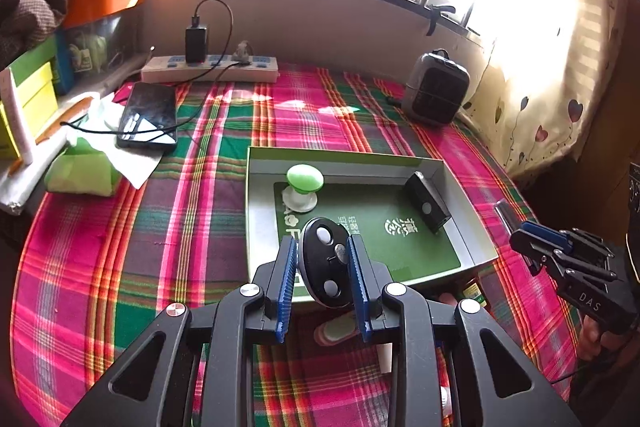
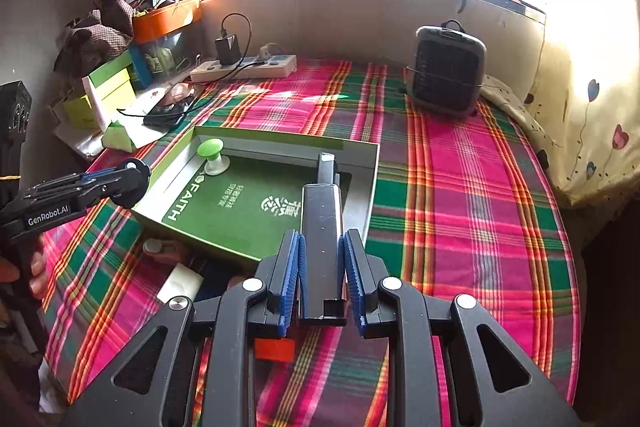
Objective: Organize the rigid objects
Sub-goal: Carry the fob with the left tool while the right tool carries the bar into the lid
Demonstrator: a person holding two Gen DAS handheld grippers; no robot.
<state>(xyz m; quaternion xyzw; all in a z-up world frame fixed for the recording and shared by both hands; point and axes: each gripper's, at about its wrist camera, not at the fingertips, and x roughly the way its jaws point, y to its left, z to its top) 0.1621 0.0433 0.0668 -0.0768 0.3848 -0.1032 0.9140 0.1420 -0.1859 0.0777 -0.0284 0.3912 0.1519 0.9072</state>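
While both tongs are loaded, each camera shows best only its own catch. In the left wrist view, the left gripper (image 1: pixel 322 259) has its blue pads pressed against the sides of an oval black device (image 1: pixel 325 262) with pale round buttons, held above the near edge of the shallow green box (image 1: pixel 468 227). In the right wrist view, the right gripper (image 2: pixel 322 255) is clamped on a long black bar-shaped object (image 2: pixel 322 239) that points toward 12 o'clock over the box's near right corner.

The left view sees the right gripper only from the side, at 3 o'clock, where the bar shows as a thin sliver; the right view sees the left gripper at 9 o'clock, where the oval device appears edge-on as a dark disc.

Inside the box, a green-capped knob on a white base (image 1: pixel 304 183) stands at 10 o'clock and a small black rectangular gadget (image 1: pixel 427 202) leans at 2 o'clock against the right wall; the right view shows that gadget partly hidden behind the bar.

The box rests on a plaid cloth (image 1: pixel 200 211). A phone (image 1: pixel 150 115) lies at 10 o'clock, a small heater (image 2: pixel 448 67) at 1 o'clock.
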